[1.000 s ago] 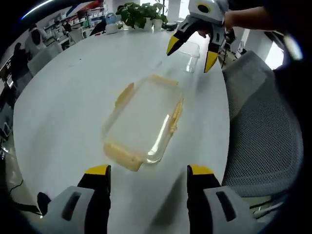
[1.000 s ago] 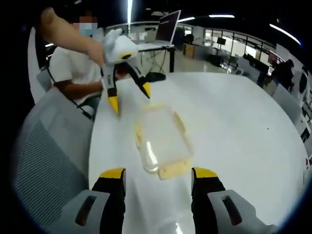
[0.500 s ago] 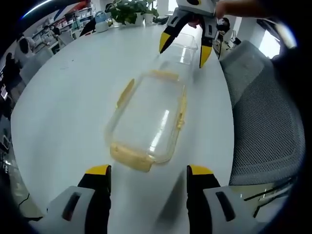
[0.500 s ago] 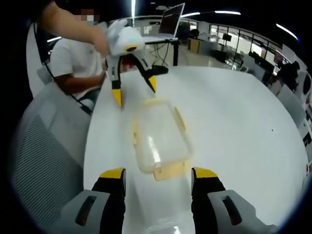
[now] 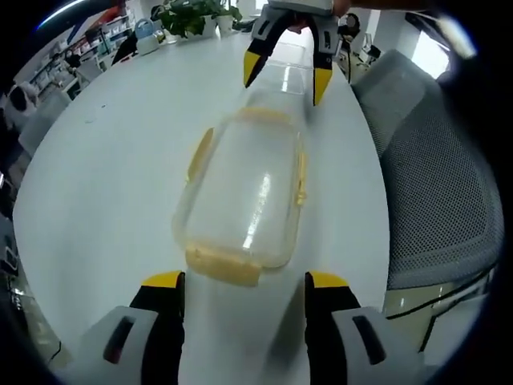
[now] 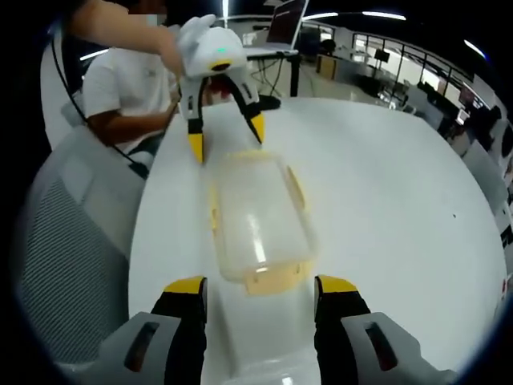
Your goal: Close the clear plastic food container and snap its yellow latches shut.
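Observation:
A clear plastic food container [image 5: 244, 192] [image 6: 256, 220] lies lengthwise on the white table [image 5: 96, 168], lid side up. Yellow latches show at its near end [image 5: 220, 266], its far end [image 5: 260, 116] and both long sides, where they stand out a little. My left gripper [image 5: 244, 281] is open just short of one end. My right gripper [image 6: 261, 287] is open at the opposite end, and appears in the left gripper view [image 5: 284, 74] above a second clear plastic piece [image 5: 288, 64]. In the right gripper view the left gripper [image 6: 224, 132] hangs over the far latch. Neither gripper holds anything.
A grey mesh chair [image 5: 437, 176] [image 6: 68, 241] stands against the table edge beside the container. A person in a white shirt [image 6: 120, 88] sits behind it. Potted plants [image 5: 188, 16] stand at the far table edge, and a laptop [image 6: 288, 24] sits on a desk beyond.
Both grippers have closed in on the container from its two ends, so it looms larger in both views. The container itself has stayed put, and both grippers remain open.

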The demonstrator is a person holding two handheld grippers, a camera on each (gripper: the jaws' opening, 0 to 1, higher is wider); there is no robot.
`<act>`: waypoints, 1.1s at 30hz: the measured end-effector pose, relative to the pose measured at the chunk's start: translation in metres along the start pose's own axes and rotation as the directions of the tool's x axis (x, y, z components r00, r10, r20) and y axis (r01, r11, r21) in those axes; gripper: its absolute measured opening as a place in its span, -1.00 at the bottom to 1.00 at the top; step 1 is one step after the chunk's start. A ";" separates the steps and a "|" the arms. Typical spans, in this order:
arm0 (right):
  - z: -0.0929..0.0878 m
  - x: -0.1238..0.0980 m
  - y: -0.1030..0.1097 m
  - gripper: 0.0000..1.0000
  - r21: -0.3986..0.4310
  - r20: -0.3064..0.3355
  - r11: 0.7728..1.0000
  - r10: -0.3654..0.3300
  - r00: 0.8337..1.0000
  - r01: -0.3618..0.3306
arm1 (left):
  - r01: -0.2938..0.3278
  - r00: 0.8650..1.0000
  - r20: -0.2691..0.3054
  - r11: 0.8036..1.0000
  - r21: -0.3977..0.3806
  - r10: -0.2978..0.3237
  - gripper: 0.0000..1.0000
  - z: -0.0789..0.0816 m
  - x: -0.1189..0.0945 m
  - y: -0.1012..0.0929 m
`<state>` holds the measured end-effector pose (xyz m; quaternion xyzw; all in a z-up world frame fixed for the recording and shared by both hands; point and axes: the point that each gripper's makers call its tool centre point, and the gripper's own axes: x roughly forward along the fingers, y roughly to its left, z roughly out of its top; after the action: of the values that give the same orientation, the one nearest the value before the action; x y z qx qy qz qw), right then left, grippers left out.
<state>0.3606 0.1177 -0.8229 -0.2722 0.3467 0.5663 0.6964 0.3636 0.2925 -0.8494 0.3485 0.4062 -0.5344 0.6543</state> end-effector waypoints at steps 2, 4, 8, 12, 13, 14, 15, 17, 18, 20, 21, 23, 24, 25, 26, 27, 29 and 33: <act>-0.002 0.002 0.000 0.05 -0.007 -0.011 1.000 0.005 1.000 -0.005 | 0.001 1.000 -0.007 1.000 0.013 -0.001 0.20 -0.001 0.001 0.002; -0.004 0.003 -0.001 0.04 -0.019 -0.029 1.000 0.009 1.000 -0.010 | 0.008 1.000 -0.013 1.000 0.023 -0.007 0.19 -0.002 0.001 0.004; -0.008 0.007 -0.003 0.03 -0.025 -0.053 0.999 0.018 0.998 -0.019 | 0.019 0.999 -0.028 0.999 0.046 -0.018 0.18 -0.005 0.002 0.005; -0.006 0.010 -0.003 0.01 -0.034 -0.062 0.999 0.027 0.998 -0.029 | 0.035 0.999 -0.041 0.997 0.072 -0.033 0.15 -0.006 0.004 0.005; -0.006 0.011 -0.003 0.01 -0.037 -0.064 0.999 0.029 0.998 -0.031 | 0.036 0.998 -0.045 0.996 0.079 -0.032 0.15 -0.006 0.004 0.005; -0.007 0.013 -0.004 0.01 -0.043 -0.072 0.998 0.032 0.997 -0.035 | 0.038 0.998 -0.051 0.995 0.089 -0.033 0.15 -0.006 0.005 0.005; -0.008 0.014 -0.004 0.01 -0.049 -0.082 0.998 0.035 0.996 -0.039 | 0.040 0.998 -0.055 0.995 0.092 -0.035 0.14 -0.007 0.005 0.005; -0.011 0.017 -0.004 0.01 -0.071 -0.107 0.997 0.036 0.994 -0.044 | 0.043 0.997 -0.061 0.994 0.102 -0.037 0.14 -0.007 0.007 0.006; -0.012 0.019 -0.004 0.01 -0.077 -0.114 0.996 0.040 0.993 -0.049 | 0.044 0.997 -0.062 0.993 0.106 -0.038 0.14 -0.006 0.007 0.006; -0.013 0.021 -0.005 0.02 -0.085 -0.125 0.995 0.043 0.991 -0.054 | 0.048 0.997 -0.065 0.992 0.115 -0.041 0.14 -0.005 0.007 0.007; -0.013 0.021 -0.005 0.02 -0.088 -0.126 0.995 0.045 0.991 -0.056 | 0.049 0.997 -0.068 0.992 0.118 -0.041 0.14 -0.005 0.008 0.007; -0.012 0.023 -0.006 0.01 -0.088 -0.127 0.994 0.046 0.991 -0.057 | 0.051 0.996 -0.074 0.991 0.127 -0.042 0.14 -0.005 0.009 0.007; -0.012 0.024 -0.007 0.01 -0.090 -0.130 0.994 0.046 0.991 -0.058 | 0.054 0.996 -0.078 0.990 0.133 -0.044 0.14 -0.005 0.009 0.007; -0.012 0.024 -0.008 0.01 -0.091 -0.132 0.994 0.047 0.990 -0.059 | 0.055 0.996 -0.081 0.989 0.135 -0.045 0.14 -0.006 0.010 0.007; -0.012 0.025 -0.008 0.01 -0.094 -0.135 0.994 0.049 0.990 -0.062 | 0.059 0.995 -0.082 0.988 0.141 -0.048 0.14 -0.005 0.010 0.007; -0.012 0.026 -0.008 0.01 -0.095 -0.139 0.993 0.050 0.989 -0.063 | 0.060 0.995 -0.083 0.988 0.141 -0.049 0.14 -0.005 0.010 0.007; -0.014 0.028 -0.009 0.01 -0.101 -0.149 0.993 0.051 0.987 -0.067 | 0.062 0.995 -0.084 0.987 0.148 -0.050 0.14 -0.004 0.010 0.008; -0.015 0.029 -0.009 -0.01 -0.101 -0.160 0.992 0.059 0.985 -0.075 | 0.075 0.994 -0.092 0.985 0.153 -0.061 0.12 -0.004 0.011 0.006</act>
<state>0.3702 0.1218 -0.8545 -0.3408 0.3784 0.5840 0.6321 0.3703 0.2927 -0.8605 0.4075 0.4028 -0.5709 0.5880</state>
